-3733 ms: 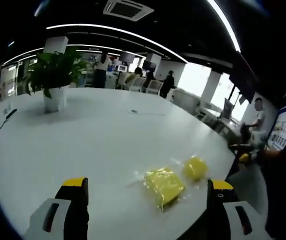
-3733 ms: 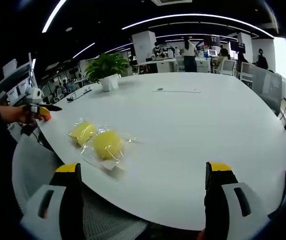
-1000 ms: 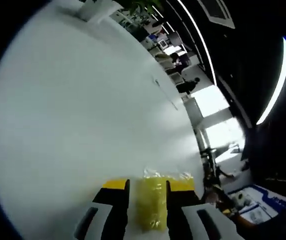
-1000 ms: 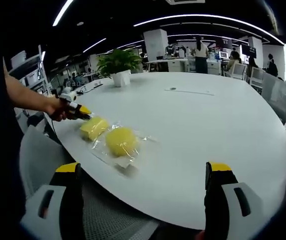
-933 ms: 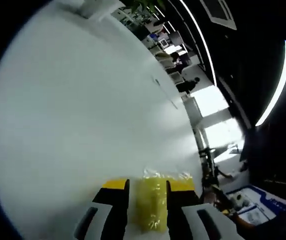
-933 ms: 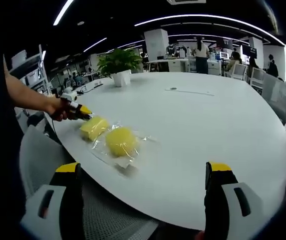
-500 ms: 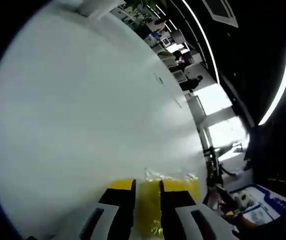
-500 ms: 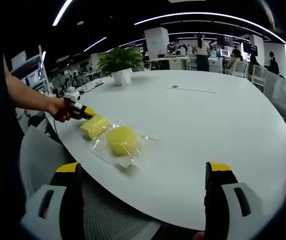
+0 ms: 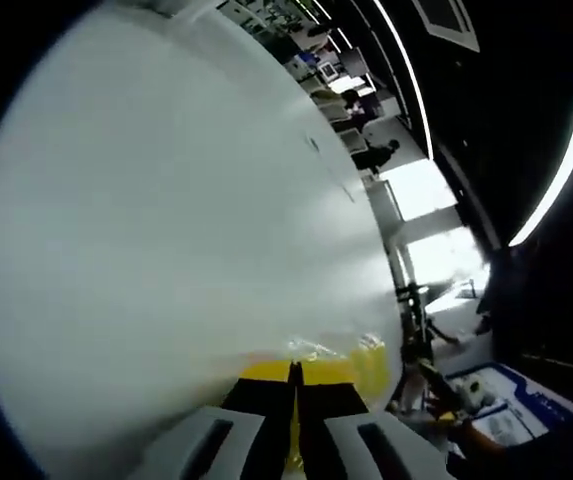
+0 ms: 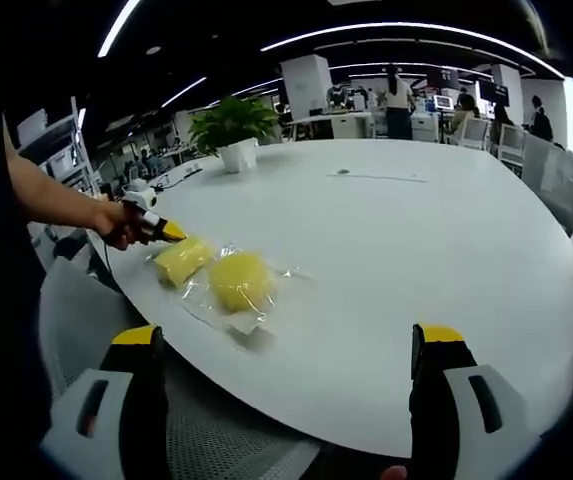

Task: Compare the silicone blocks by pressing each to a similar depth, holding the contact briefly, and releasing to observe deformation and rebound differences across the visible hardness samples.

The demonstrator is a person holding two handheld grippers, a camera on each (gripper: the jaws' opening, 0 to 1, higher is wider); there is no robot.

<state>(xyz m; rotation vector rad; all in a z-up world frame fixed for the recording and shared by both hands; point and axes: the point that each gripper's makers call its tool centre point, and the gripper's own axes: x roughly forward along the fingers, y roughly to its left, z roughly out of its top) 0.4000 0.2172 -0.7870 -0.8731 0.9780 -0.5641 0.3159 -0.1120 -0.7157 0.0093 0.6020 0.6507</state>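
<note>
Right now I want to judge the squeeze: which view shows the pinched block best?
The right gripper view: the whole block beside the left tongs. The left gripper view catches a yellow sliver.

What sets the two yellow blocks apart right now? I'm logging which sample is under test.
The squarer yellow block is pinched at its edge by the left gripper; the rounder yellow block lies untouched. The squarer one sits nearer the table edge by the person's hand; the rounder one lies further in. Both are yellow and wrapped in clear plastic.
</note>
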